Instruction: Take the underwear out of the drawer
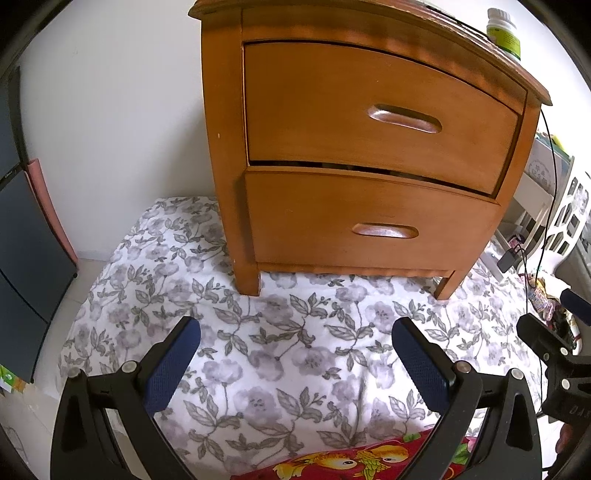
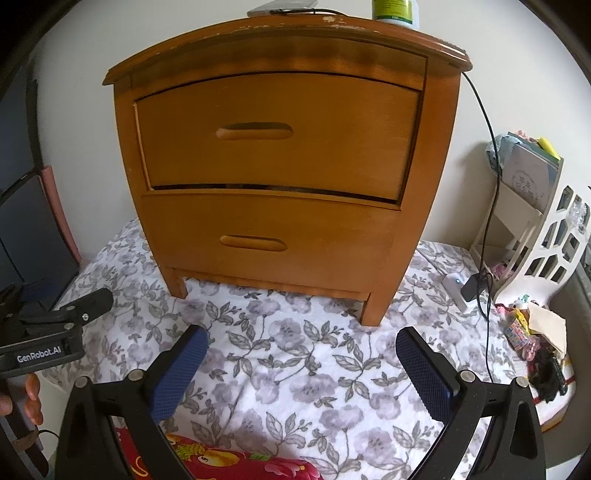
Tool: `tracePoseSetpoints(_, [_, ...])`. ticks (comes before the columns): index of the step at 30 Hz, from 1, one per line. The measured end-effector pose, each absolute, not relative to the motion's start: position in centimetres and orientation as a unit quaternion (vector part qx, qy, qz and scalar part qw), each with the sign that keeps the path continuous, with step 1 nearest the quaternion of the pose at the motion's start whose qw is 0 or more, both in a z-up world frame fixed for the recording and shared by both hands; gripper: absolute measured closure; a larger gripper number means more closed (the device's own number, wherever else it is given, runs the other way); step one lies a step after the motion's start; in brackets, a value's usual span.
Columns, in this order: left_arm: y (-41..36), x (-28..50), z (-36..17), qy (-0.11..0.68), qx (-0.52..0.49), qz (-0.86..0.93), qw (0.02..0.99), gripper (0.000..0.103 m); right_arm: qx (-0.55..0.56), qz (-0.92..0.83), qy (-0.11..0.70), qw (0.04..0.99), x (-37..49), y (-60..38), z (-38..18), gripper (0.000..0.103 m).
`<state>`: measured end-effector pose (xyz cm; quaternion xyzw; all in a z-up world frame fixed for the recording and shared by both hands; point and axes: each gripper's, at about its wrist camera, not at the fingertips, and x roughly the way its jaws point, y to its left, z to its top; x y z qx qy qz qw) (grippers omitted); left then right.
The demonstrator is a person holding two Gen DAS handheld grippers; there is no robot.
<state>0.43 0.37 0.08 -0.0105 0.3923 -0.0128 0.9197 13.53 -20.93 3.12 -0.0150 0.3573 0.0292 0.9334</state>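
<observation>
Wall: plain white wall (image 2: 258,33) behind everything, no decor.
Floor cover: a white sheet with grey flowers and leaves (image 1: 295,354) is spread under the furniture and the grippers, a bit wrinkly; pale floor (image 1: 55,354) shows past its left edge.
Nightstand: orange-brown wooden nightstand (image 2: 280,177) stands on the sheet, back to the wall, short legs.
Drawers: top drawer (image 2: 277,136) and bottom drawer (image 2: 266,240) both look pushed in, with only a thin dark gap between them. Each has a carved-in handle slot.
Underwear: can't see it at all, nothing of the drawers' insides shows.
Left side: dark panels (image 1: 26,258) with a pink edge lean near the sheet.
Right side: white cut-out shelf unit (image 2: 546,236), black cable (image 2: 491,184) hanging off the nightstand top, small clutter on the floor.
Open room: lots of bare sheet in front of the drawers.
On top: green-labelled bottle (image 1: 504,31).
Near edge: red printed cloth (image 2: 236,461) right under the grippers.
Left gripper (image 1: 295,365): blue pads wide apart, nothing between them.
Right gripper (image 2: 303,369): same, spread wide and empty.
</observation>
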Motion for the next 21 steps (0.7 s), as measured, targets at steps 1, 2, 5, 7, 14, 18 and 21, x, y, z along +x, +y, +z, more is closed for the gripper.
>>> tracePoseSetpoints(1, [0.29,0.44,0.09,0.393,-0.01,-0.013,0.919,0.0,-0.016,0.03,0.358,0.933,13.57,-20.92,3.13,0.0])
tracePoseSetpoints(2, [0.29,0.4,0.07,0.393,-0.009,-0.013,0.92,0.0,-0.017,0.031,0.359,0.933,13.58,-20.87,3.11,0.0])
tracePoseSetpoints(5, [0.3,0.43,0.04,0.391,-0.01,-0.013,0.92,0.0,-0.018,0.031,0.36,0.932,13.59,-20.78,3.09,0.0])
tracePoseSetpoints(7, [0.22,0.46,-0.04,0.392,-0.01,-0.014,0.92,0.0,-0.018,0.031,0.362,0.932,13.67,-20.74,3.09,0.0])
tracePoseSetpoints(14, [0.21,0.34,-0.09,0.392,-0.01,-0.014,0.92,0.0,-0.019,0.032,0.368,0.929,13.74,-20.74,2.88,0.0])
tracePoseSetpoints(18, [0.15,0.28,-0.17,0.392,-0.01,-0.013,0.92,0.0,-0.02,0.032,0.369,0.929,13.7,-20.68,2.82,0.0])
tracePoseSetpoints(21, [0.14,0.27,-0.2,0.392,-0.01,-0.013,0.92,0.0,-0.02,0.032,0.369,0.929,13.71,-20.71,2.81,0.0])
